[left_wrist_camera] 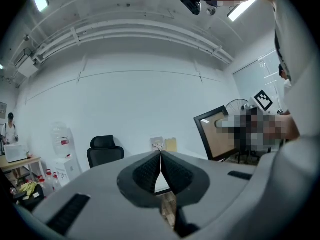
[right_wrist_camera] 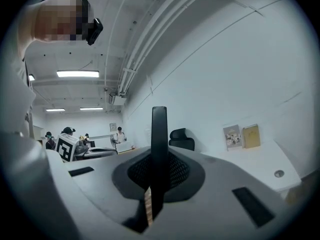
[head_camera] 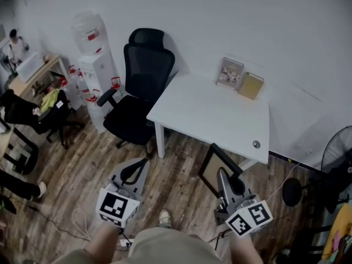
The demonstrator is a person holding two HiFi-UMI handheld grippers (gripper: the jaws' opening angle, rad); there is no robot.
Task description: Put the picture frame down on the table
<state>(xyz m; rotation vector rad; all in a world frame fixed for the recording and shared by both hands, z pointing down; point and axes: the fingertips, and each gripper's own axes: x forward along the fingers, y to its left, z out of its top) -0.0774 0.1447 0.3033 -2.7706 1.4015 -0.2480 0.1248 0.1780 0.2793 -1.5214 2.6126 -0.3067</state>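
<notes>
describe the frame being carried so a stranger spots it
Find the white table against the wall. Off its near edge, over the wood floor, the right gripper is shut on the picture frame. It is black-rimmed and held in the air, unlike the pale card and tan card propped at the table's back.

Pic frame (head_camera: 211,166) partly hidden behind right gripper (head_camera: 221,175); fan (head_camera: 336,153) cut off at 3 o'clock; round obj (head_camera: 256,144) on table (head_camera: 203,114) too small to ID.
</notes>
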